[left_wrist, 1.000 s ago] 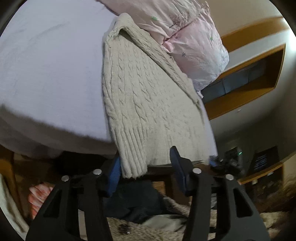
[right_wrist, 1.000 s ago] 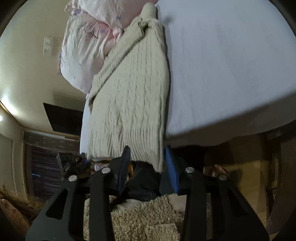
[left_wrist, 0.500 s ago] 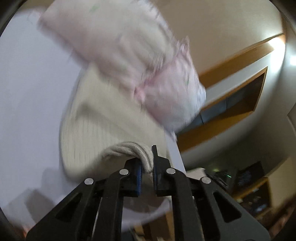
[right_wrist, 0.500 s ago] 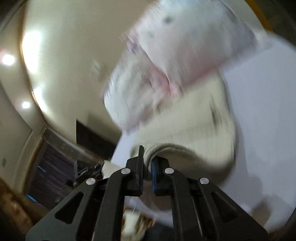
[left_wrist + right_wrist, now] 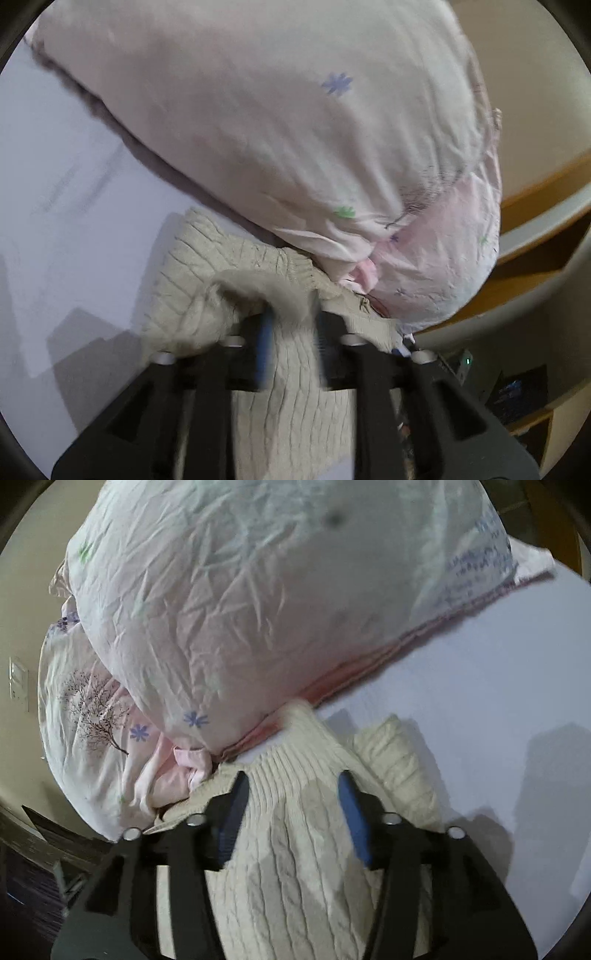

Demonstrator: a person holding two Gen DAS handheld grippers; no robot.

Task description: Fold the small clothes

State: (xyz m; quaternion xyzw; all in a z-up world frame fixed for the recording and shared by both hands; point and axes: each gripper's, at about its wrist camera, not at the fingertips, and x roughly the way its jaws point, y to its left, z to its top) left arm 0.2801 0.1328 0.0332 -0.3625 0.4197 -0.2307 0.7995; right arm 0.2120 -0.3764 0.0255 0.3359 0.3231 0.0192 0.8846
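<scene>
A cream cable-knit sweater (image 5: 295, 398) lies folded over on the white bed sheet (image 5: 66, 192), its far end against the pink pillows. My left gripper (image 5: 291, 325) is open, and a blurred ribbed hem edge sits between its blue-padded fingers (image 5: 264, 343). The sweater also shows in the right wrist view (image 5: 295, 867), ribbed hem toward the pillows. My right gripper (image 5: 293, 797) is open wide just above the hem, holding nothing.
Large pink floral pillows (image 5: 295, 129) fill the far side in both views (image 5: 240, 609). Wooden shelving (image 5: 535, 258) stands at the right of the left wrist view. A wall switch (image 5: 18, 683) is on the left wall. White sheet (image 5: 498, 701) lies to the right.
Both grippers shut on the sweater's hanging hem, carried it up the bed toward the pillows, folding the sweater over, and have now opened and let go.
</scene>
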